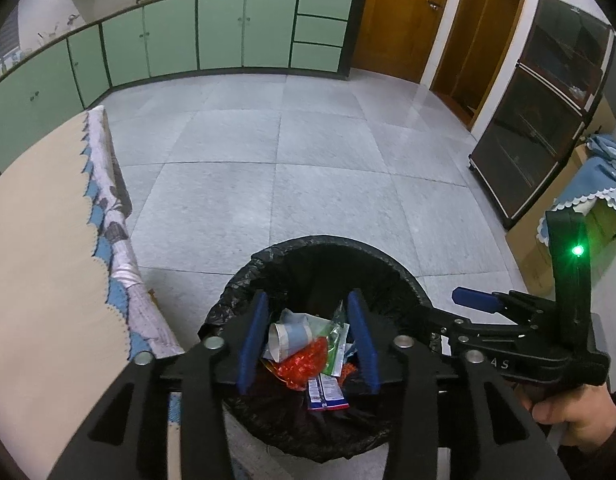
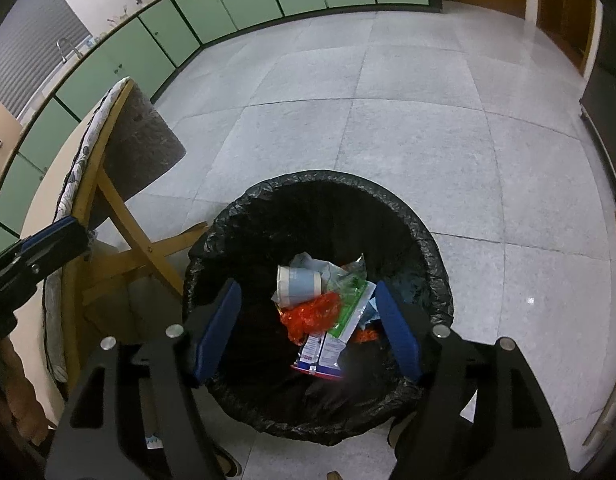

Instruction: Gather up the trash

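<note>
Both tools, left tool point(image 1: 311, 340) and right tool point(image 2: 305, 330), hang spread and empty over the black-lined bin point(image 2: 424, 216) at lower centre; inside lie a paper cup point(image 2: 297, 285), red wrapper point(image 2: 314, 314) and green packet point(image 2: 350, 304).

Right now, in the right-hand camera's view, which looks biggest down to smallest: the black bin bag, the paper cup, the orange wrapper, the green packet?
1. Black bin bag, far the largest; it holds the rest.
2. Paper cup, orange wrapper and green packet look about alike; they overlap and are crumpled, so I won't rank them.
</note>
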`<state>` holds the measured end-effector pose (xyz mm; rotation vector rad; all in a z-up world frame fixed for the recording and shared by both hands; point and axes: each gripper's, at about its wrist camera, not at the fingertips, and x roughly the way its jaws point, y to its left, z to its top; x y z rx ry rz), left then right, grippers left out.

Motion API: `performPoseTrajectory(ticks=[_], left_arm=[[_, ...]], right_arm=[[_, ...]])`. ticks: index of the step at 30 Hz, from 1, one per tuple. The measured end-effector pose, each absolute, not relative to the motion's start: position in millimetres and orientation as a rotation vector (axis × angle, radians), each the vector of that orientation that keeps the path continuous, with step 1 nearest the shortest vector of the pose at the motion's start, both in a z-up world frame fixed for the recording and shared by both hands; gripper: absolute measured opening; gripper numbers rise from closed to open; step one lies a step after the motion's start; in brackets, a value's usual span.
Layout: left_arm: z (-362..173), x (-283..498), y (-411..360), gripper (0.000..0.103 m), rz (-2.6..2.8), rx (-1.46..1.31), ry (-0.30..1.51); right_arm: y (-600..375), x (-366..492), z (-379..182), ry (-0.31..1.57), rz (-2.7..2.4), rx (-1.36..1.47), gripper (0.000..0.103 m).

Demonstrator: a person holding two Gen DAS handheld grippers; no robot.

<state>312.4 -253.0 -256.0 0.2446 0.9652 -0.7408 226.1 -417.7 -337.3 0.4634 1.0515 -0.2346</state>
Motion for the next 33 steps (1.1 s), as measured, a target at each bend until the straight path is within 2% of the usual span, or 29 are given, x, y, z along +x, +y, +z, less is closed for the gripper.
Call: performPoseTrajectory(ticks=[13,16,20,27,33], left_arm=[[-234,297,-206,0.079,-0.679,0.189,0.915],[-225,284,-189,0.088,-0.656,0.184,0.893],[-213,270,-161,0.096,-0.603,0.163,0.874],[-185,250,-116,0.097,-0.506,0.101,0.845],[-168,230,-90,0.097,-0.438,0.078,0.809]], right_arm=[[-413,211,-330,1.041,-0.265,0.434,0.078],[-405,205,-321,1.027,-0.267,0.409,0.083],[-392,193,-308,1.006,-0.272,0.383,0.087],[-361,170,-274,0.952,-0.305,0.316,0.093],[-332,151,-223,0.871,-0.335,0.256,0.097]])
